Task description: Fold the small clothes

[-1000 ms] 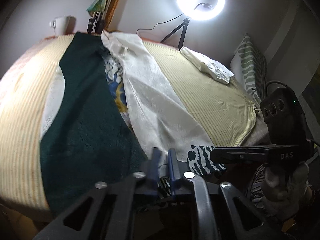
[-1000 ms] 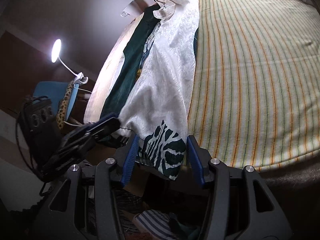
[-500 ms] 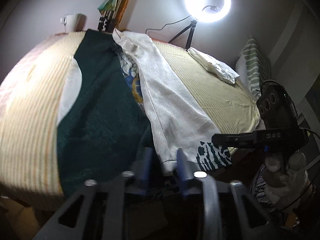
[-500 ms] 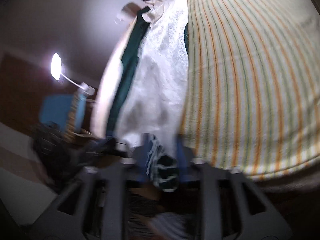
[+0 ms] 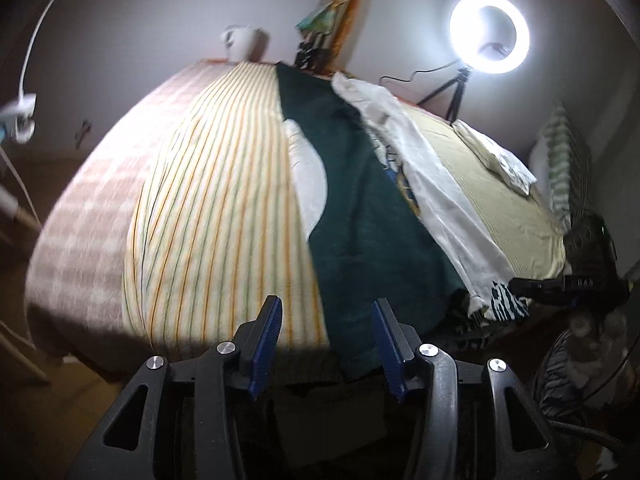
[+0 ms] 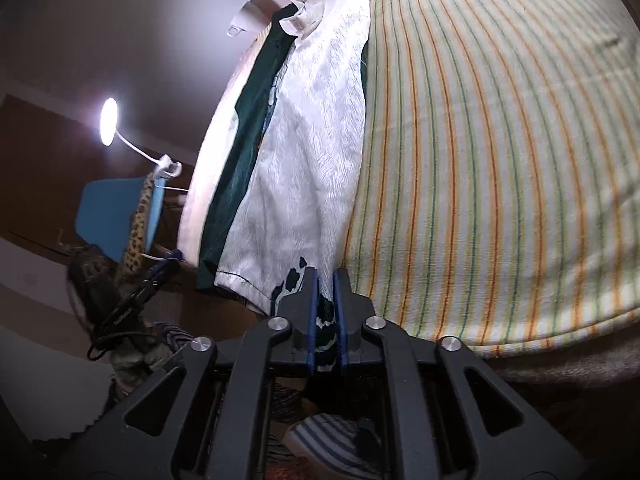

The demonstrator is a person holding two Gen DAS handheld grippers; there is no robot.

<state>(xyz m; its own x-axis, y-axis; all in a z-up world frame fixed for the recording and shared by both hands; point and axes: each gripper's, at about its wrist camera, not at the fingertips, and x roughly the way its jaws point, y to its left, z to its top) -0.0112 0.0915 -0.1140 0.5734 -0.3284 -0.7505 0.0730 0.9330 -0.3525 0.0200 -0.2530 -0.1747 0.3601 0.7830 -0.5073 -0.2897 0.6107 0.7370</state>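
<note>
A long white garment (image 6: 304,152) lies lengthwise on the striped bed sheet (image 6: 480,160), overlapping a dark green garment (image 6: 236,152). A black-and-white patterned cloth (image 6: 294,278) hangs at the white garment's near end. My right gripper (image 6: 325,280) pinches that patterned cloth at the bed's edge, its jaws just starting to open with the cloth still pressed between them. My left gripper (image 5: 326,312) hovers at the bed's near edge beside the green garment (image 5: 360,208), jaws opening and holding nothing. The right gripper (image 5: 516,282) shows at the far right of the left wrist view.
A ring light (image 5: 489,36) on a tripod and a white mug (image 5: 239,42) stand behind the bed. A folded pale cloth (image 5: 504,160) and a striped pillow (image 5: 560,152) lie at the right. A desk lamp (image 6: 109,120) and blue chair (image 6: 108,212) are left of the bed.
My left gripper let go of the white garment's hem, opened, and slid left along the bed edge. My right gripper closed on the patterned cloth.
</note>
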